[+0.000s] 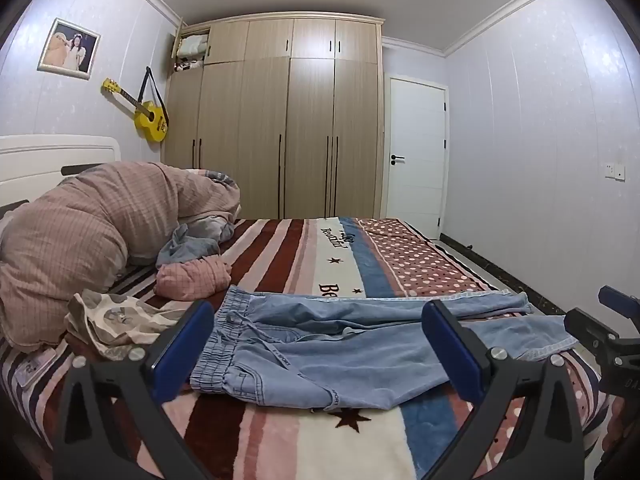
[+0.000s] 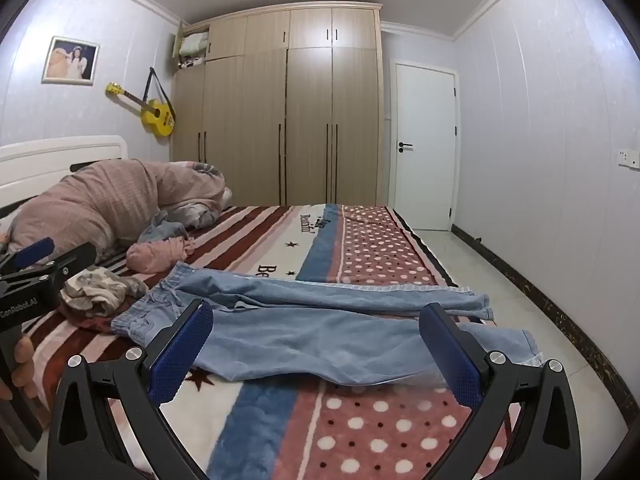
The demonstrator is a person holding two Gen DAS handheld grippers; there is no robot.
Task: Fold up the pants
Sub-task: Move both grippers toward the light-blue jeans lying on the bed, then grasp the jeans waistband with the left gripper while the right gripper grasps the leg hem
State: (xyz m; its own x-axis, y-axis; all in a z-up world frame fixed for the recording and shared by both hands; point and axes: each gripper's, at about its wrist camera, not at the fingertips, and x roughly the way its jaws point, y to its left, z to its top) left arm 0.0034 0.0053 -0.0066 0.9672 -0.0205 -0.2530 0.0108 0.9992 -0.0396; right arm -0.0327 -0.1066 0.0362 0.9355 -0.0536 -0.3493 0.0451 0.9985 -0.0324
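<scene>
Left wrist view: pants [image 1: 360,344] are seen laid flat across the near part of the bed [image 1: 280,440], waistband toward the headboard end, legs running toward the foot end, cuffs close to the foot-side edge. The two legs are not stacked; the far leg lies apart from the near one, partly overlapped at the seat. Left gripper [image 1: 320,352] is held above the waistband area, fingers [image 1: 188,344] wide apart, nothing clamped. Right gripper [image 2: 320,356] is held above the leg section, fingers [image 2: 448,356] also wide apart, empty.

Judged step: first grasp not yet made. A lengthwise fold looks due first, leg onto leg. Suggested: the near waistband corner is pinched by the left, the near cuff by the right, both layers of denim caught. Both ends are lifted together and carried over to the far leg so seams line up. The drawstring [image 1: 276,350] is best tucked in beforehand. Risk: the cuff near the bed edge could slide off if dragged. Loose clothes [image 1: 108,320] beside the waistband are to be kept clear of the grasp.
</scene>
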